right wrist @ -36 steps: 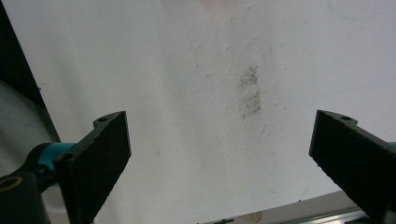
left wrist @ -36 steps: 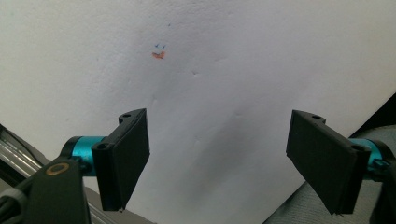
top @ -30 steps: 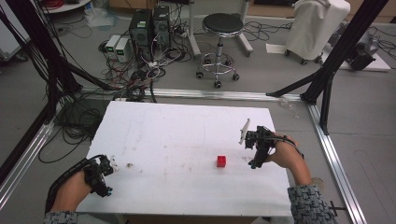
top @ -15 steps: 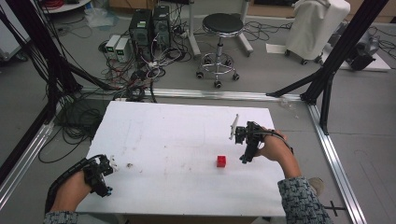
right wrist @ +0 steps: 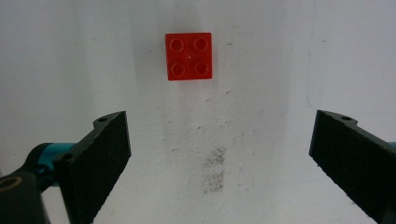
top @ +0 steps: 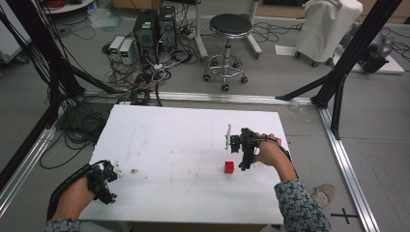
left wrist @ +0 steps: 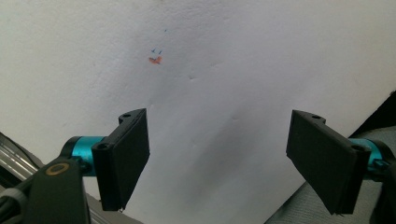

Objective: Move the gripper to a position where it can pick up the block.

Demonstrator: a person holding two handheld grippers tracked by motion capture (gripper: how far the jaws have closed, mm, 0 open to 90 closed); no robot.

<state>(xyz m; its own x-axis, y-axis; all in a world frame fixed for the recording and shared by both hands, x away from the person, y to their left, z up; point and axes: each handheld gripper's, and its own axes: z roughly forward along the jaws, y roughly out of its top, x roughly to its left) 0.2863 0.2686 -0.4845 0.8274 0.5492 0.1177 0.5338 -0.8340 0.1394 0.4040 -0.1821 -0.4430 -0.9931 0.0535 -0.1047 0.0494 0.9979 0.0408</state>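
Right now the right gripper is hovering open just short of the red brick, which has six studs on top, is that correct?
Not quite: the red brick has four studs on top, not six, as the right gripper view shows. The rest holds: the right gripper hovers open just short of it.

The left gripper [left wrist: 219,163] has two black jaws that come up from the bottom and stand wide apart, with nothing between them, and each jaw sits on a shiny blue-green rod. Under them is the white table [left wrist: 233,70], which has a small orange mark [left wrist: 155,59] near the top, with tiny blue marks [left wrist: 157,50] just above it and a few faint dents beside it. A bit of grey cloth [left wrist: 299,212] shows at the bottom right, by the table's edge, and a metal rail [left wrist: 14,161] shows at the bottom left
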